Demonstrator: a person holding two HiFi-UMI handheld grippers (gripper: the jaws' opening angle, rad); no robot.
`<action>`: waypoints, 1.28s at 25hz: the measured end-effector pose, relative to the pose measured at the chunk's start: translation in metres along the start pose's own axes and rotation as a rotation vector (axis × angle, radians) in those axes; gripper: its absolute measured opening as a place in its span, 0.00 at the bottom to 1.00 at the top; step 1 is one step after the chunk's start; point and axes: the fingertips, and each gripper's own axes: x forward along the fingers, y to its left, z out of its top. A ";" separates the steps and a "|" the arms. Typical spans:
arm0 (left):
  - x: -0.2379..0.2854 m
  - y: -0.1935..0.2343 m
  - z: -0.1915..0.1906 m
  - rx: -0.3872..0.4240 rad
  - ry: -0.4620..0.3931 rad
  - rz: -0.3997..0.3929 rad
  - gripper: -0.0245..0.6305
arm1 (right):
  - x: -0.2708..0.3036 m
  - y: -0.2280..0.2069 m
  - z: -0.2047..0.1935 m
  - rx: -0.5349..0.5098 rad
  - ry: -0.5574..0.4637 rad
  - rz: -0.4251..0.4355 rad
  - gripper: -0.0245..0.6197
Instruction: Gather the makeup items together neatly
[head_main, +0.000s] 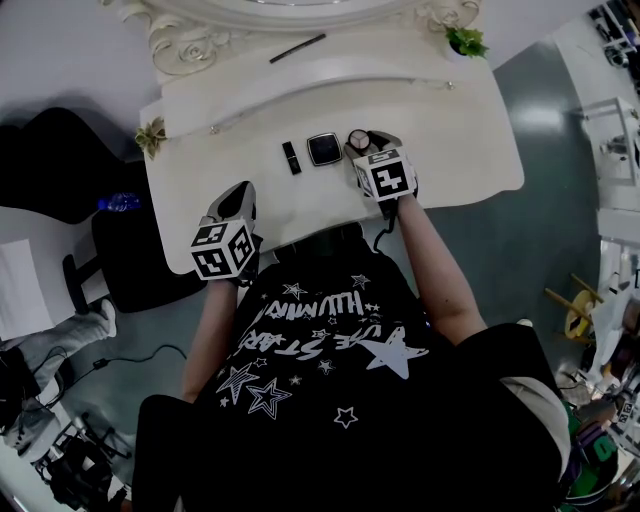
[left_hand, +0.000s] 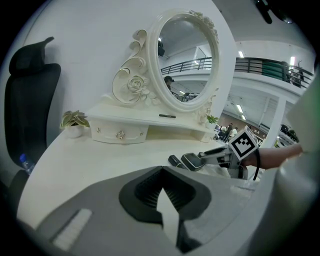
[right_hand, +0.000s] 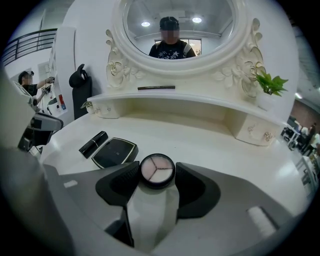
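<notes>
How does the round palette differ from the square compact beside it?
The round palette is circular and shows three pale powder pans; the square compact is square with a plain dark top. The round palette sits gripped between the jaws of the right hand-held gripper; the square compact lies free on the table, to the palette's left. Both have black cases.

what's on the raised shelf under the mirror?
A thin dark pencil lies on the shelf, a potted plant at its right end. The drawers beneath are shut; contents hidden.
</notes>
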 end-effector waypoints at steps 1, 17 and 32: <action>0.001 0.000 0.000 -0.001 0.000 0.000 0.04 | 0.000 0.000 -0.001 -0.002 0.008 -0.001 0.45; 0.001 0.019 0.018 -0.032 -0.060 -0.003 0.04 | -0.025 -0.005 0.061 0.044 -0.095 -0.045 0.55; -0.009 0.063 0.062 -0.041 -0.127 -0.008 0.04 | 0.002 0.051 0.190 0.072 -0.274 -0.112 0.59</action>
